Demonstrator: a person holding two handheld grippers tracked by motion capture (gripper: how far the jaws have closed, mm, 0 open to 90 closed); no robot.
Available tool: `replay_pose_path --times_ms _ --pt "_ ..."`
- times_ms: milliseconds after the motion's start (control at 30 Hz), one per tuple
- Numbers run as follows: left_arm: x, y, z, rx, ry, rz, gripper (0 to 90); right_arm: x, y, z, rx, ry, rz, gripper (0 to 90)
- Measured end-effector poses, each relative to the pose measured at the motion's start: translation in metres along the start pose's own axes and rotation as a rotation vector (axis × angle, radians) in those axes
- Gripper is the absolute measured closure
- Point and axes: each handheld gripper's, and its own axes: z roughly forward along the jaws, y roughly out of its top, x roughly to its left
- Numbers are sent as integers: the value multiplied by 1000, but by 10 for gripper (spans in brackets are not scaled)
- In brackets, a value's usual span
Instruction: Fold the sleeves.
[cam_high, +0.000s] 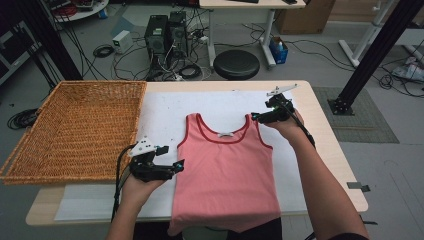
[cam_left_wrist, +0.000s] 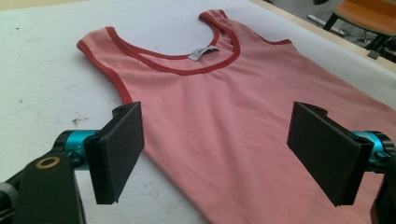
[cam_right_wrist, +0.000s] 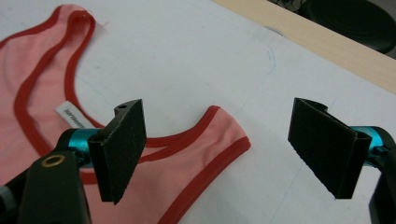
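Observation:
A pink tank top (cam_high: 225, 170) with red trim lies flat on the white sheet, its hem hanging over the table's near edge. My left gripper (cam_high: 181, 164) stands open at the top's left side edge, below the armhole; in the left gripper view the pink cloth (cam_left_wrist: 224, 121) lies under and between the wide-apart jaws of the left gripper (cam_left_wrist: 224, 156). My right gripper (cam_high: 254, 117) stands open just over the right shoulder strap (cam_right_wrist: 215, 140); the right gripper (cam_right_wrist: 224, 154) has nothing pressed between its pads. A white label (cam_right_wrist: 72, 115) shows inside the neckline.
A large wicker basket (cam_high: 75, 127) sits on the table's left part. The white sheet (cam_high: 165, 112) covers the middle of the wooden table (cam_high: 320, 130). A black round stool (cam_high: 236, 63) and computer towers (cam_high: 166, 35) stand on the floor beyond.

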Motion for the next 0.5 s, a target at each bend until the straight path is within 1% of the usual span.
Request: replay_pose_path --times_ms 133,200,233,300,333,367,400,500 --pt "-1 -2 -9 -23 4 -10 189 -4 1 14 16 -22 7 186" --pt "-1 -4 -11 -20 3 -19 189 -6 -1 21 26 -26 6 186" --pt "-1 -5 -12 -17 5 -19 189 -8 -2 26 43 -31 12 186" --pt "-1 -5 -13 -6 17 -16 189 -10 -4 33 53 -32 21 186" --pt "-1 -5 -13 -6 17 -16 189 -10 -4 33 53 -32 21 186" --pt "-1 -4 -16 -12 23 -16 189 -11 -5 37 59 -31 27 187" --pt "-1 -4 -17 -10 26 -14 189 -12 -9 47 90 -32 26 211" --pt "0 -3 -19 -8 36 -16 189 -11 -13 56 120 -40 -7 345"
